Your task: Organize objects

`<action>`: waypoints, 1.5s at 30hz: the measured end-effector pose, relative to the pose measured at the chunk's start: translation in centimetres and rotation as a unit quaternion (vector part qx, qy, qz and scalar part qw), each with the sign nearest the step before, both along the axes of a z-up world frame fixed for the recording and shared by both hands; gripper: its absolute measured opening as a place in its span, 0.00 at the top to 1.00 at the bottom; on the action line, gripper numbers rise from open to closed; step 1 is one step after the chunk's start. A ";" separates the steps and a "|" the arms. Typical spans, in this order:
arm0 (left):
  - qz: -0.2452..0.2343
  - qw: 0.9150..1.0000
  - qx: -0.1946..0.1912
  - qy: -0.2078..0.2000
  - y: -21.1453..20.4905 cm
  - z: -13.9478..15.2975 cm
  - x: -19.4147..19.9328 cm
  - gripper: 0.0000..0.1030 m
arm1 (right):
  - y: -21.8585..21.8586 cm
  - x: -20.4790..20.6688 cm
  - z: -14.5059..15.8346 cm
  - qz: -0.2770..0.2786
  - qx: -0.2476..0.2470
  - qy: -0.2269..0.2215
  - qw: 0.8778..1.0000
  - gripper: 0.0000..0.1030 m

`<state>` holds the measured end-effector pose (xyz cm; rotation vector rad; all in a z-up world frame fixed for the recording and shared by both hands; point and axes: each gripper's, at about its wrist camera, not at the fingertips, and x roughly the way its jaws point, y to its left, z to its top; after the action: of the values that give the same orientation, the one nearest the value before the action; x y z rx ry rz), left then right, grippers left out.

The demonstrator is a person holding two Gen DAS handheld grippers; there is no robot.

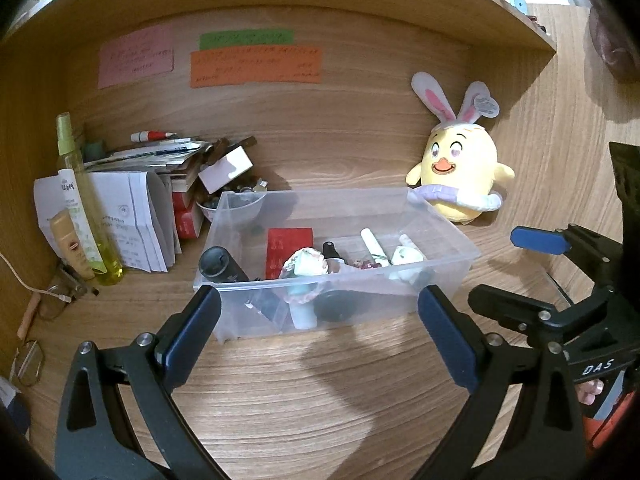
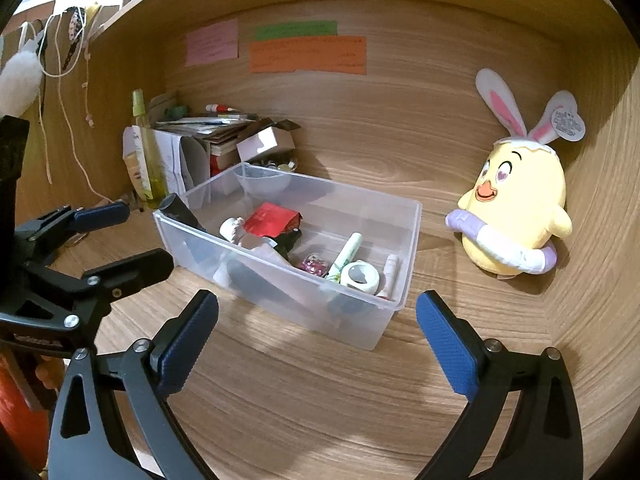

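The clear plastic bin [image 1: 448, 258] sits on the wooden desk [image 1: 300, 392] straight ahead of both tongs, already loaded with small things — a red packet [image 1: 289, 250], a black bottle [image 1: 222, 266], a roll of white tape [image 2: 360, 276], a white-and-green tube [image 2: 347, 256]. Its long axis runs crosswise to the left gripper [image 1: 320, 320], whose fingers stand spread wide and empty, framing the near long wall just ahead of the tips. From the right gripper [image 2: 318, 326] the bin lies ahead and slightly left, skewed so its near right corner points toward the gap; this one too is spread wide, holding nothing.

The left looks the nearer and squarer to the bin — likely the better one for it. The yellow chick plush [image 2: 516, 216] leans against the back panel ahead-right of the right gripper, well apart from the bin.
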<state>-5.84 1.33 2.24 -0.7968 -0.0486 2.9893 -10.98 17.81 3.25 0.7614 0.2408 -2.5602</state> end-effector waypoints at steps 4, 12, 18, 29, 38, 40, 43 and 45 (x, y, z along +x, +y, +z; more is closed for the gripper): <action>0.002 1.000 0.002 -0.002 -0.1 -0.1 0.0 0.03 | -0.1 0.1 0.1 0.002 -0.001 0.001 1.000 0.04; 0.007 1.000 0.009 -0.008 -0.4 -0.3 -0.2 0.03 | -0.3 0.1 0.1 0.003 0.000 0.000 1.000 0.04; 0.007 1.000 0.013 -0.009 -0.4 -0.4 -0.3 0.03 | -0.4 0.1 0.1 0.004 -0.001 -0.002 1.000 0.03; 0.004 1.000 0.016 -0.011 -0.4 -0.4 -0.2 0.03 | -0.2 0.3 0.1 0.002 -0.006 -0.001 1.000 0.01; 0.002 1.000 0.015 -0.012 -0.3 -0.3 -0.1 0.03 | -0.1 0.3 0.0 0.000 -0.009 -0.003 1.000 0.01; 0.000 1.000 0.015 -0.013 -0.3 -0.3 -0.2 0.03 | 0.0 0.3 0.0 0.000 -0.009 -0.003 1.000 0.01; -0.002 1.000 0.012 -0.014 -0.1 -0.3 -0.2 0.02 | 0.0 0.2 0.0 0.001 -0.009 -0.003 1.000 0.01; -0.002 1.000 0.010 -0.013 0.0 -0.3 -0.1 0.03 | 0.0 0.3 0.0 -0.001 -0.009 -0.004 1.000 0.01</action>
<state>-5.98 1.36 1.92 -0.8319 -0.0768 2.9699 -10.71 17.83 3.28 0.7646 0.2154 -2.5569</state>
